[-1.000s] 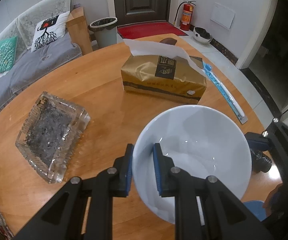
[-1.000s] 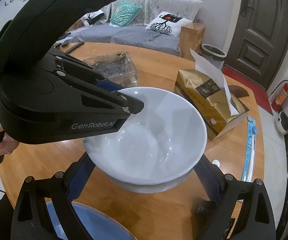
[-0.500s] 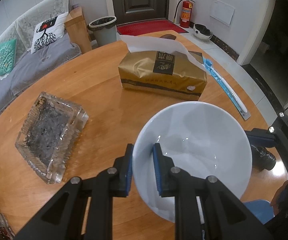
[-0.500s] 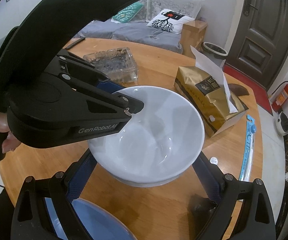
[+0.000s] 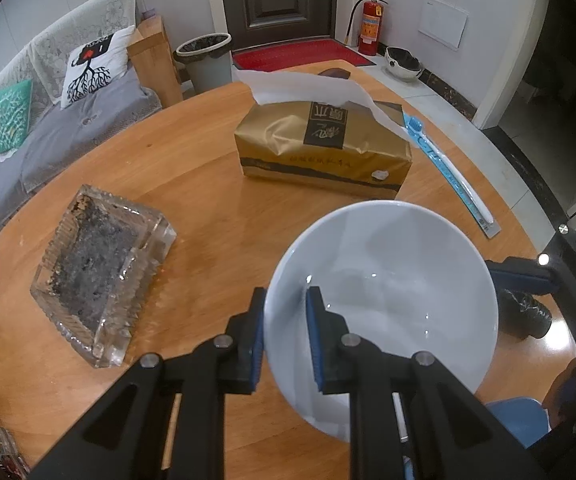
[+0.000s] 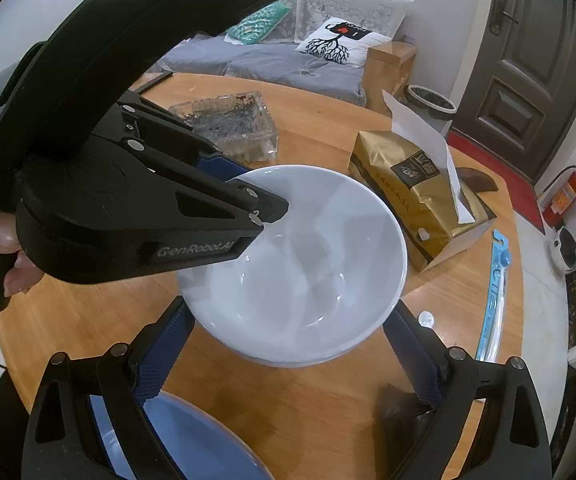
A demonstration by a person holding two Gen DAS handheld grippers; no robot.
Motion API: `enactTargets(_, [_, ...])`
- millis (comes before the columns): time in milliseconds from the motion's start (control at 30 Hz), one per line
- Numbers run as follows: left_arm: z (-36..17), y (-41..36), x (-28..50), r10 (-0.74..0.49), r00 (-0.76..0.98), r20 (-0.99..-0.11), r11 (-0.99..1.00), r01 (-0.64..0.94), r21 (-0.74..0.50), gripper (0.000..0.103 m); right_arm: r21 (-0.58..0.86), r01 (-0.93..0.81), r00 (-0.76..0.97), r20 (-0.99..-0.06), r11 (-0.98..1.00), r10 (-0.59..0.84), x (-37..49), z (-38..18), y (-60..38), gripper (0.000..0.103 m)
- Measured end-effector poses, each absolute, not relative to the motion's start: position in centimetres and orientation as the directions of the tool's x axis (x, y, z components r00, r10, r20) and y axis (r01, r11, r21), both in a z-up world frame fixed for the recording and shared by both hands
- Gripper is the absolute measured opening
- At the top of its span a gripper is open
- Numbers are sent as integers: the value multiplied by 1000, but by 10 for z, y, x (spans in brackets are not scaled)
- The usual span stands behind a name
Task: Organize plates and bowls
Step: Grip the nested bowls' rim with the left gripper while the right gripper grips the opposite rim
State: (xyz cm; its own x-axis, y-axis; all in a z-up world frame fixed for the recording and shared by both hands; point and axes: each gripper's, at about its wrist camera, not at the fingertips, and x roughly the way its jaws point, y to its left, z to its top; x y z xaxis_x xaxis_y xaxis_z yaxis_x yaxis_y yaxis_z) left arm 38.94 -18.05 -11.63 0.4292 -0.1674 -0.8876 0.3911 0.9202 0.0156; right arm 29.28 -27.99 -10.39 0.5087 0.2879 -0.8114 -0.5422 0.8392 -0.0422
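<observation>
A white bowl (image 5: 384, 300) is held by its rim in my left gripper (image 5: 286, 340), one finger inside, one outside, above the round wooden table (image 5: 192, 184). In the right wrist view the bowl (image 6: 300, 264) sits in or just above a second white bowl whose rim (image 6: 300, 362) shows beneath it. My right gripper (image 6: 288, 356) is open, its fingers (image 6: 164, 356) spread either side of the bowls without touching. A blue plate (image 6: 184, 440) lies on the table under the right gripper, also at the left wrist view's lower right (image 5: 516, 420).
A glass ashtray (image 5: 96, 276) sits on the left. A gold tissue pack (image 5: 320, 148) lies behind the bowl. A packaged blue toothbrush (image 5: 452, 176) lies near the right edge. A small dark object (image 5: 524, 312) sits right of the bowl. A sofa stands beyond the table.
The bowl in my left gripper has moved slightly down and right toward the lower bowl. The right gripper has stayed open around them.
</observation>
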Motion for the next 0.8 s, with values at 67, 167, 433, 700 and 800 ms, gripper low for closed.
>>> enactTargets(67, [-117, -180, 389, -162, 427, -890, 920, 392, 20, 20, -38, -542, 508, -811, 840, 291, 291, -105, -281, 93])
enactTargets(167, [-117, -179, 389, -165, 426, -889, 921, 390, 15, 41, -34, -542, 506, -811, 840, 294, 288, -109, -285, 93])
enactTargets(433, [-126, -179, 393, -217, 379, -900, 917, 396, -55, 42, 37, -581, 468, -802, 813, 371, 288, -129, -295, 94])
enactTargets(700, [-135, -184, 396, -250, 355, -901, 907, 413, -89, 41, 57, -620, 431, -809, 783, 400, 305, -144, -291, 99])
enactTargets(800, [-137, -186, 397, -257, 351, -901, 905, 415, -96, 41, 64, -638, 412, -813, 767, 411, 310, -148, -289, 101])
